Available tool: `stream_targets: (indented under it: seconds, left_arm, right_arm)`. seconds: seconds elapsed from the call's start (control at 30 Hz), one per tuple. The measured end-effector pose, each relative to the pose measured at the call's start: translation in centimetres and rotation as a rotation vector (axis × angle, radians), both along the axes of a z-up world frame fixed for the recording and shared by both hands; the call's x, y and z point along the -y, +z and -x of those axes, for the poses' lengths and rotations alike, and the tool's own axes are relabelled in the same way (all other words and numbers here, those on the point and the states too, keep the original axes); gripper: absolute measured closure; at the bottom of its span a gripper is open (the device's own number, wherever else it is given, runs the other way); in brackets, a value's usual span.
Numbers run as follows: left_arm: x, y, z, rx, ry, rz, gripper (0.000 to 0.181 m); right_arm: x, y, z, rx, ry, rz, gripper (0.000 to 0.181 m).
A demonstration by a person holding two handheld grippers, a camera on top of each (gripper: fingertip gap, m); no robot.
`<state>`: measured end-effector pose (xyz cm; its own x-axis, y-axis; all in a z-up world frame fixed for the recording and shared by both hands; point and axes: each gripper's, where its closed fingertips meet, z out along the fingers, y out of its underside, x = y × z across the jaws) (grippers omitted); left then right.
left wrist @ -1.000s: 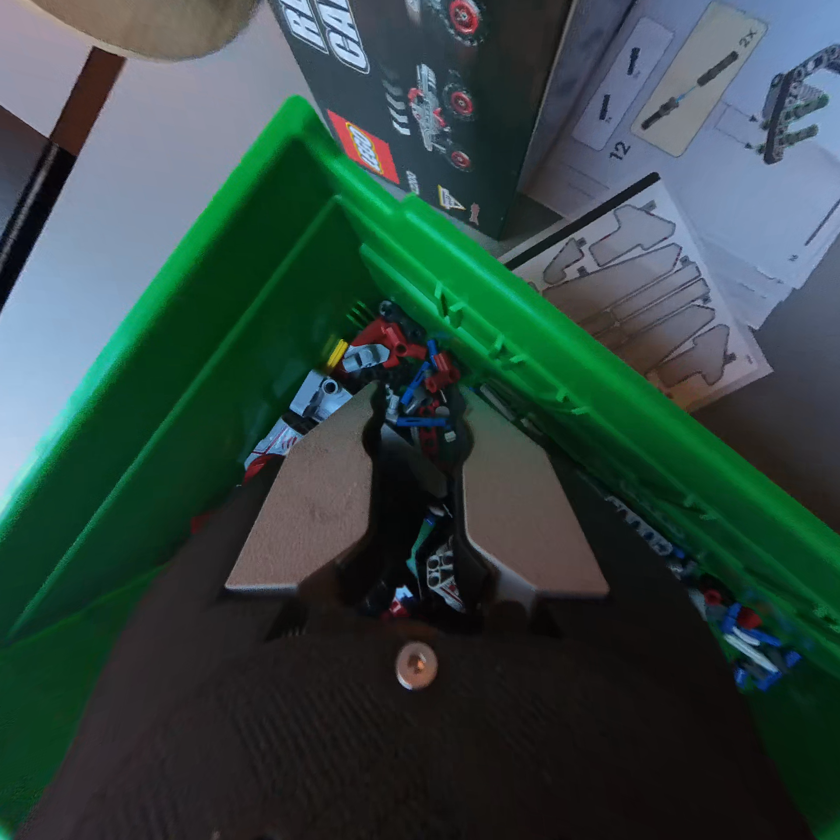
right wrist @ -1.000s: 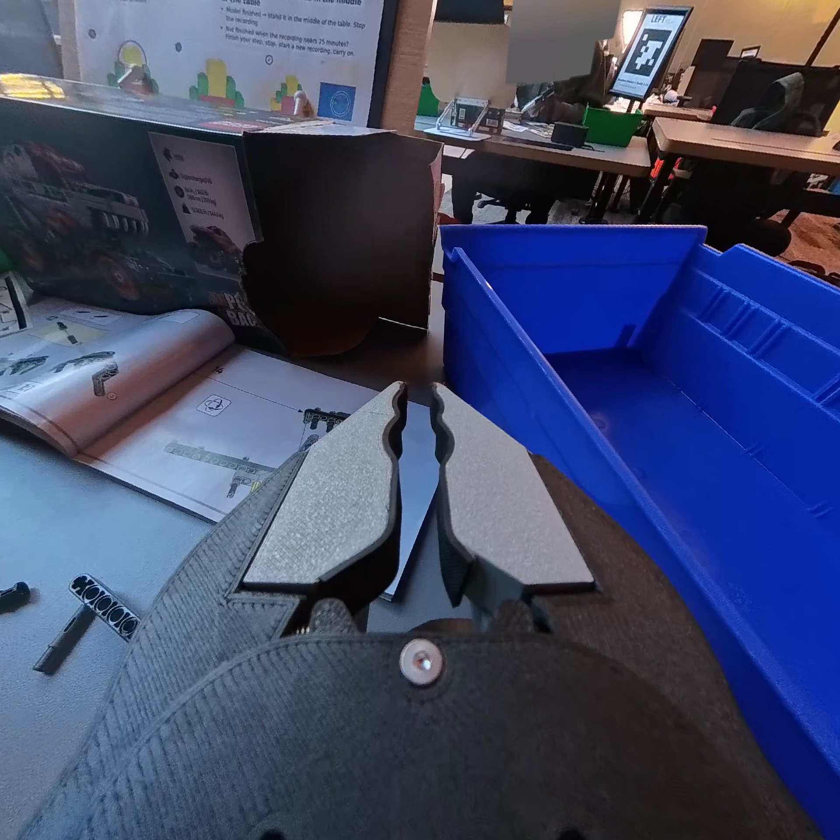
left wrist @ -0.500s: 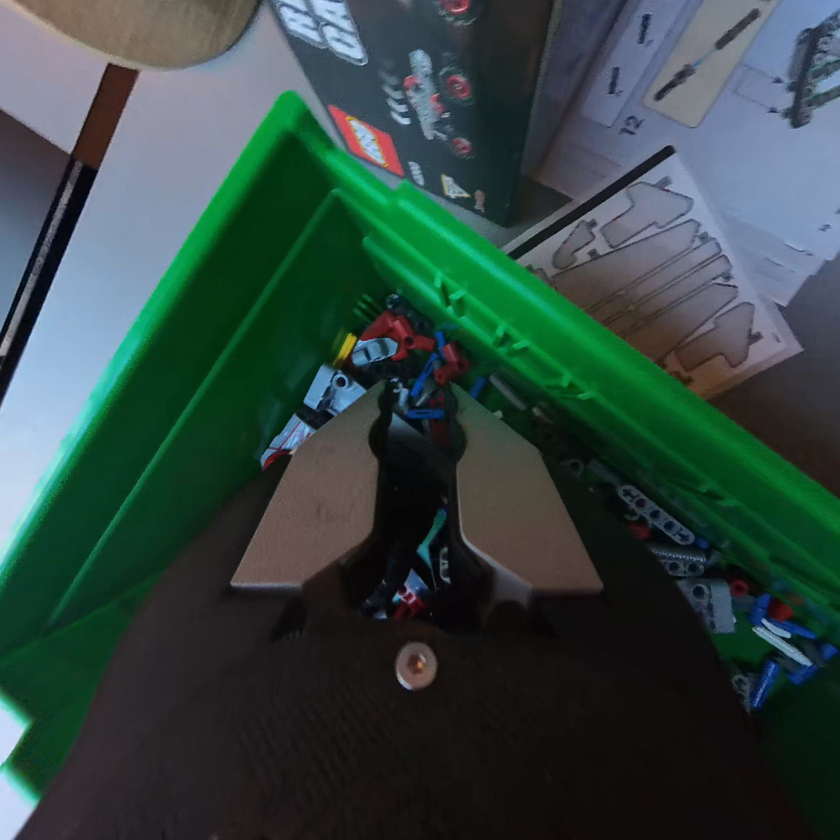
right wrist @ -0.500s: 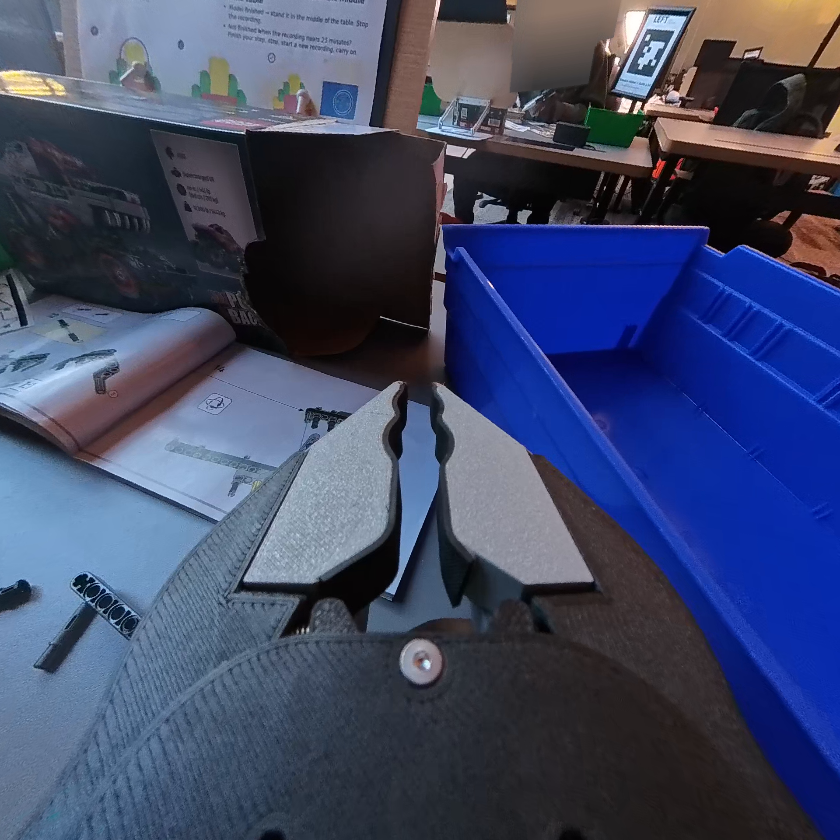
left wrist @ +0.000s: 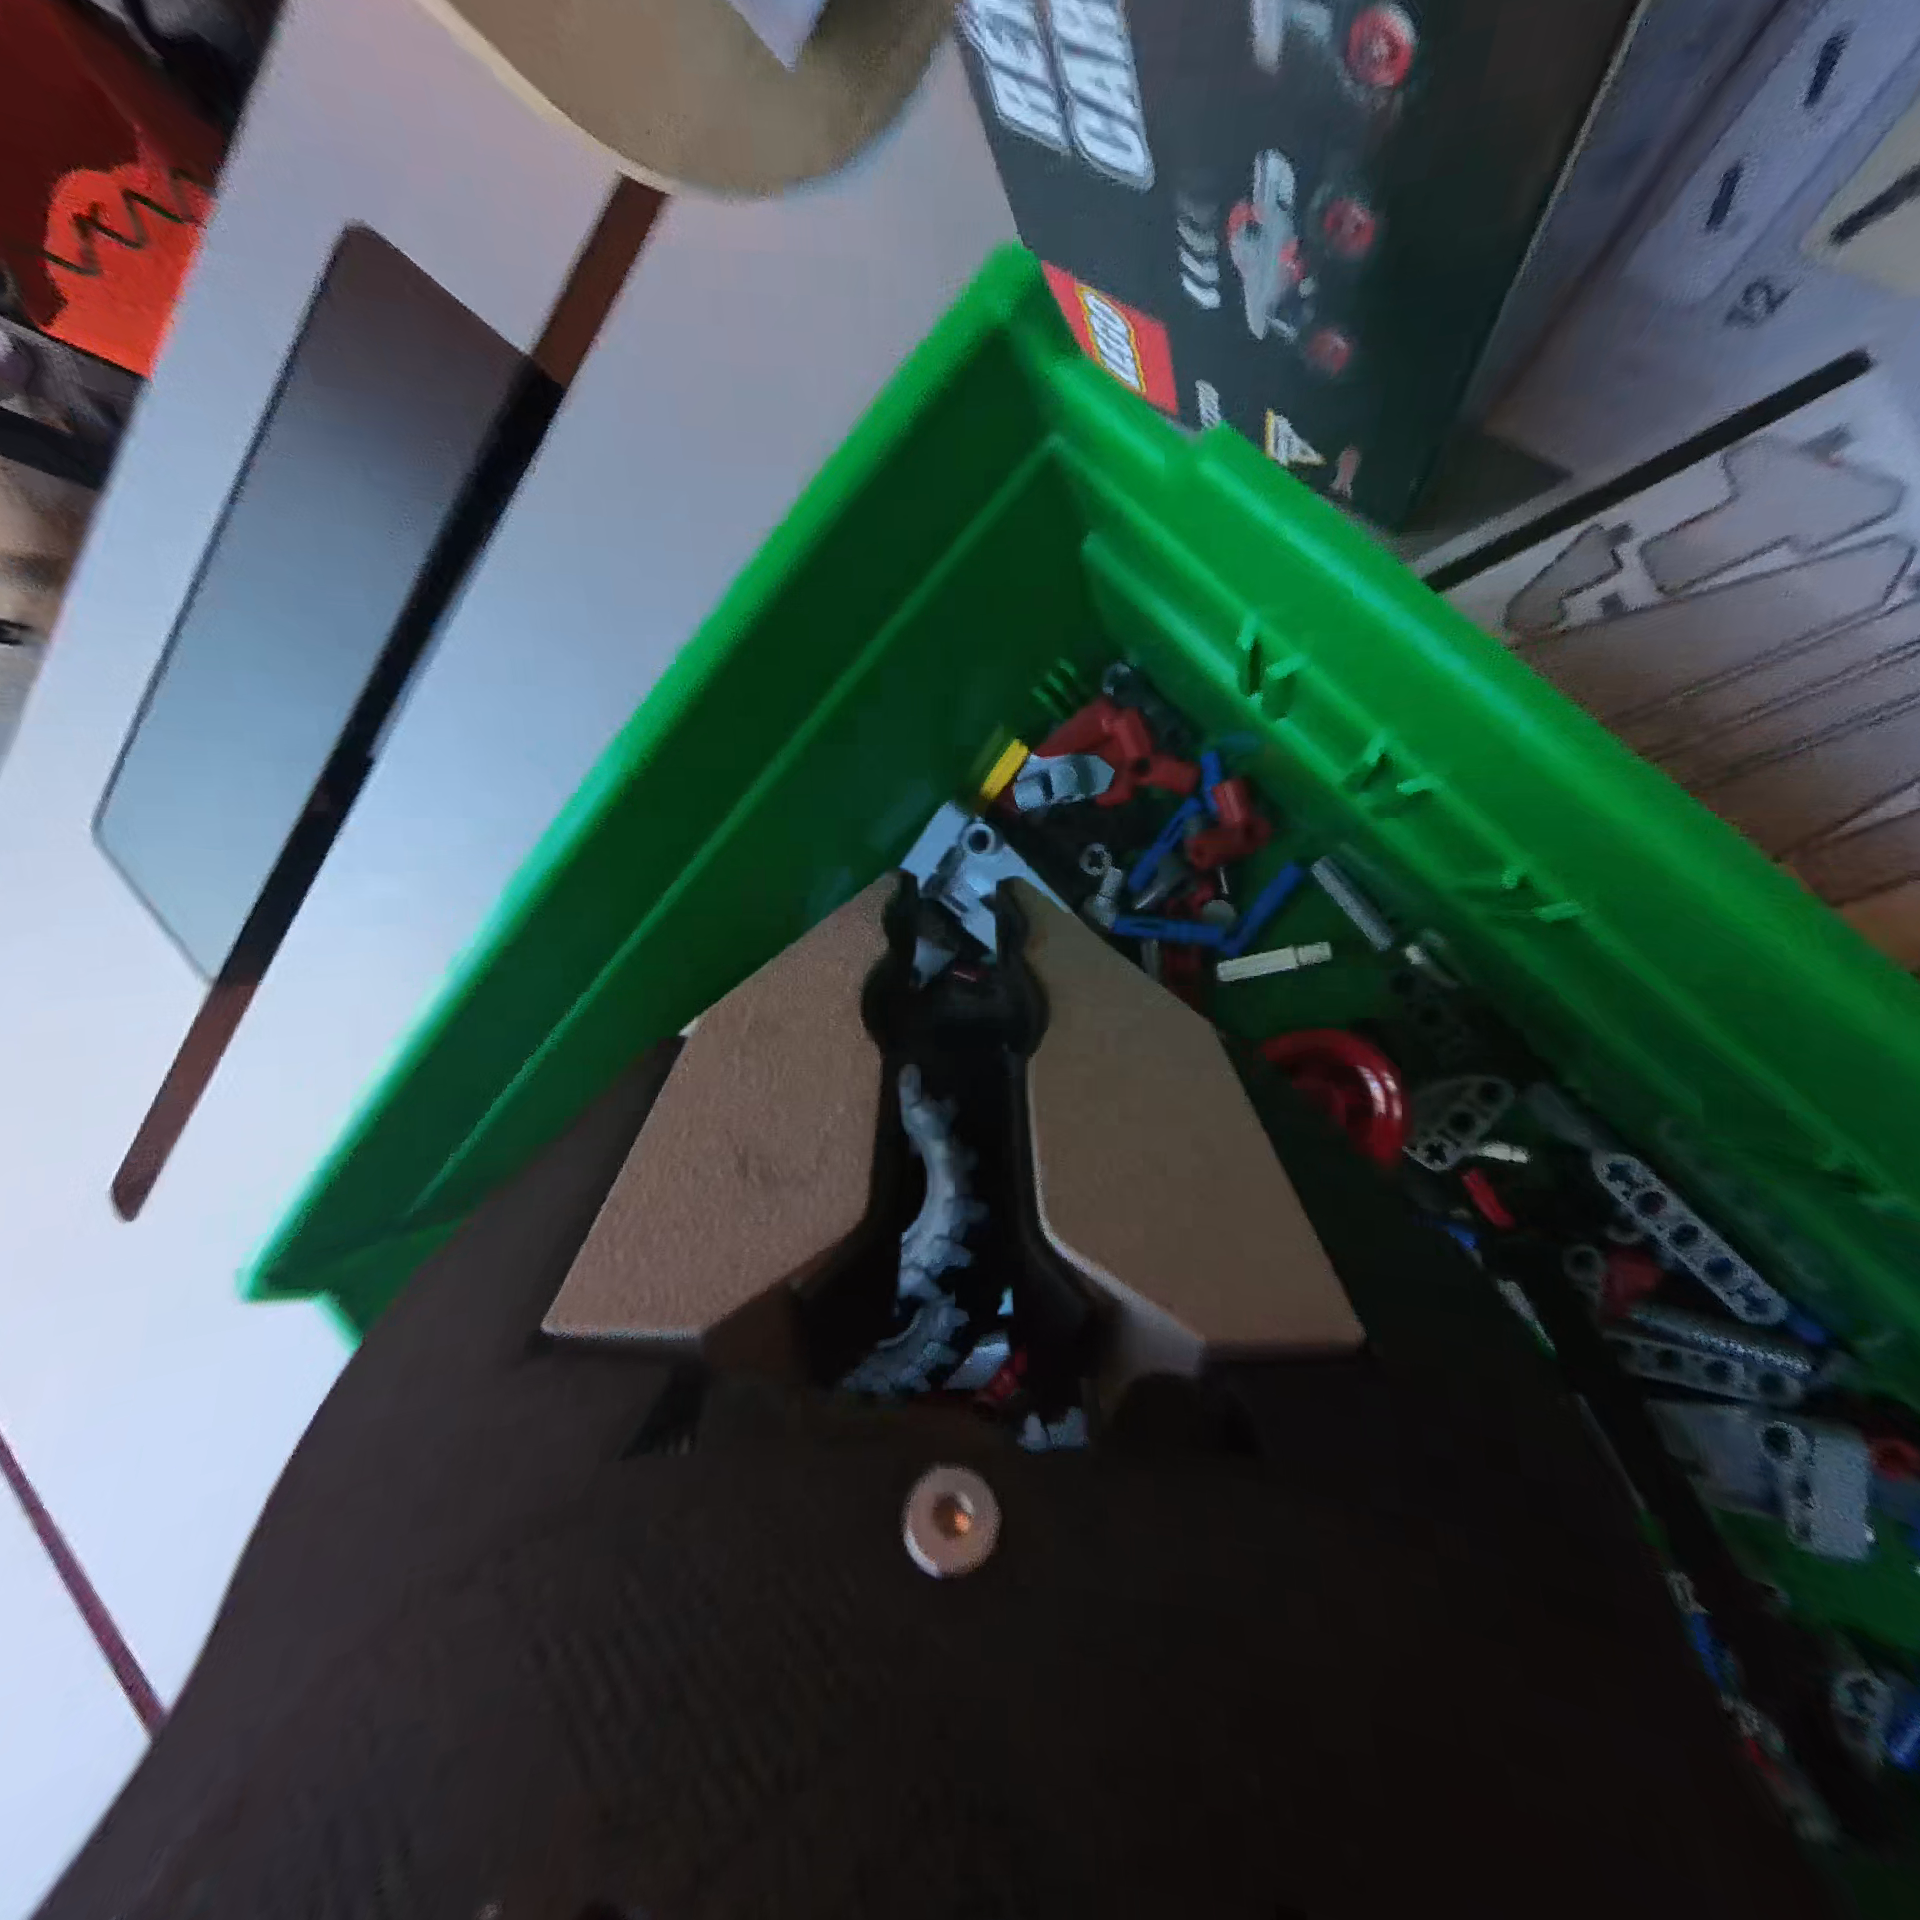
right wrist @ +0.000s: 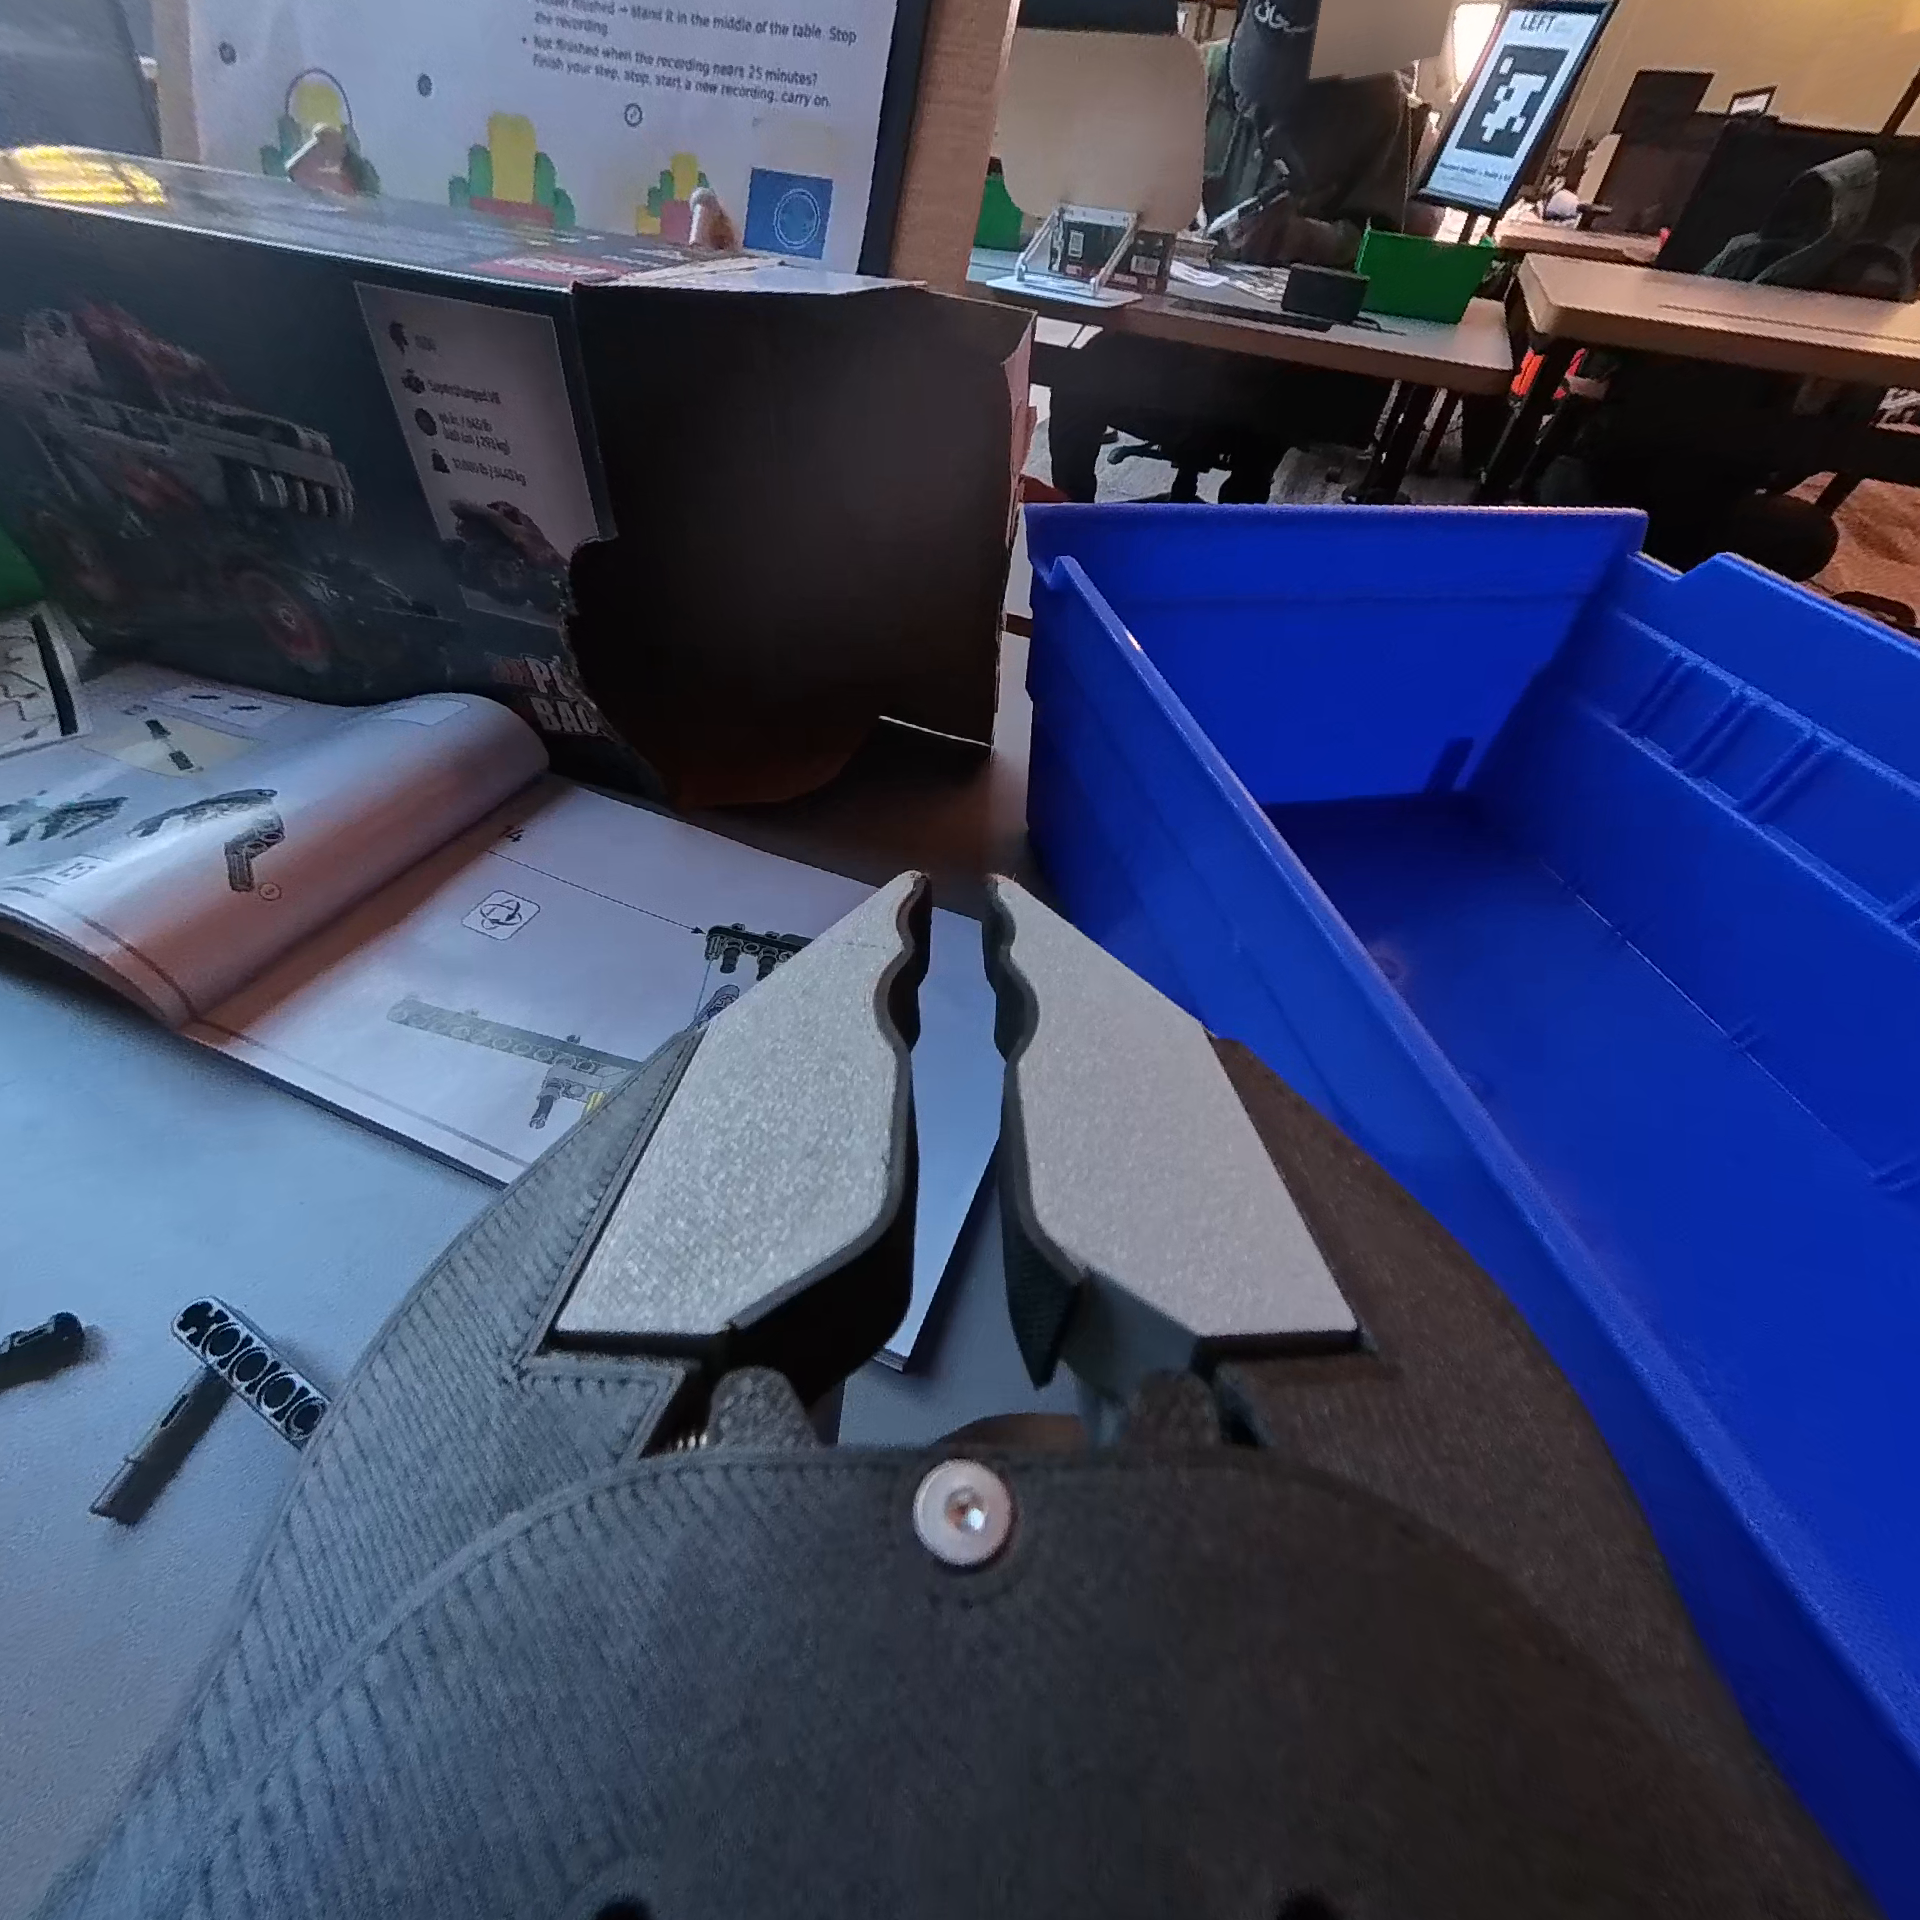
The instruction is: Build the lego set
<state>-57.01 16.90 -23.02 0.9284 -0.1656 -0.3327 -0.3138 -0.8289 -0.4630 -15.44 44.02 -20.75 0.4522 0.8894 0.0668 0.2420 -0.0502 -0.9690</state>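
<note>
My left gripper (left wrist: 951, 914) reaches into the green bin (left wrist: 727, 675), near its far corner, above a heap of loose lego pieces (left wrist: 1164, 831) in red, blue, grey and black. Its jaws stand close together with a small black piece (left wrist: 951, 1003) between them. A grey toothed part (left wrist: 935, 1226) shows through the gap below. My right gripper (right wrist: 956, 894) is shut and empty, low over the dark table, pointing at the open instruction booklet (right wrist: 416, 935). A black beam (right wrist: 249, 1371) and two black pins (right wrist: 156, 1455) lie on the table to its left.
An empty blue bin (right wrist: 1299, 644) stands right of my right gripper. The dark lego box (right wrist: 260, 468) stands behind the booklet and past the green bin (left wrist: 1247, 208). A sticker sheet (left wrist: 1714, 644) lies beside the green bin. Other tables and seated people are far behind. One gripper's finger ends stand about 50 centimeters off the other's. To reach the black beam (right wrist: 249, 1371) in a straight line is about 15 centimeters for my right fingers, about 45 centimeters for my left.
My left gripper has narrowed its jaws and pulled back and to the left in the green bin, so more of the bin shows. My right gripper has not moved.
</note>
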Motion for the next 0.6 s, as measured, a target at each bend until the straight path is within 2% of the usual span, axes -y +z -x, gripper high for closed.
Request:
stream_targets:
  seconds: [0.07,0.17,0.23,0.33,0.4,0.6]
  left_arm:
    - [-0.1,0.8,-0.5,0.034,-0.015,-0.037,0.170]
    - [-0.1,-0.9,-3.8,0.237,-0.093,0.015,0.171]
    - [0.0,-2.6,-3.2,0.202,-0.060,0.079,0.171]
    - [0.2,-4.3,-3.0,0.130,-0.087,0.128,0.169]
    - [0.4,-4.2,-3.2,0.136,-0.095,0.133,0.179]
    - [0.7,-3.8,-2.3,0.195,-0.038,0.124,0.181]
  right_arm:
    - [0.0,0.0,0.0,0.001,0.000,0.000,0.175]
    - [0.0,-0.1,0.0,0.004,0.001,0.003,0.175]
    - [0.0,0.0,0.0,0.001,0.000,0.001,0.175]
    - [0.0,0.0,0.0,0.003,0.000,0.002,0.175]
    - [0.0,0.0,0.0,0.003,-0.001,0.001,0.175]
    - [0.0,0.0,0.0,0.002,0.000,0.002,0.175]
